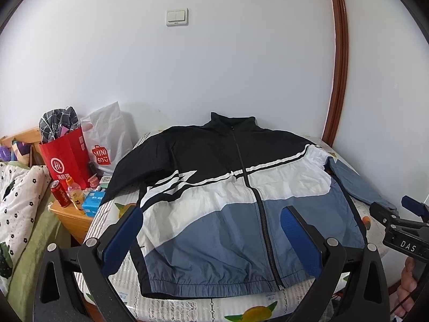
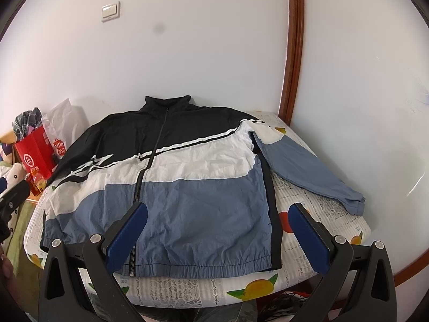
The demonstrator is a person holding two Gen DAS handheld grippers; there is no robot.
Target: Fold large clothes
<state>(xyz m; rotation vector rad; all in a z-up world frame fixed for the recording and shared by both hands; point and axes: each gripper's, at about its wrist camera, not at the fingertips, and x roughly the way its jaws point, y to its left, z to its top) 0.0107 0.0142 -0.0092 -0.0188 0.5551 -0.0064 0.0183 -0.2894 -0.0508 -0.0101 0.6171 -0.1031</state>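
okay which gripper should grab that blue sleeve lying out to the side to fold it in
Right. The right gripper hangs open beside the jacket's blue sleeve; the left gripper hangs open over the jacket's other half.

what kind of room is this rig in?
Likely a home bedroom: the jacket lies on a mattress with a fruit-print sheet, a wooden nightstand holds drinks, and a floral quilt sits beside it.
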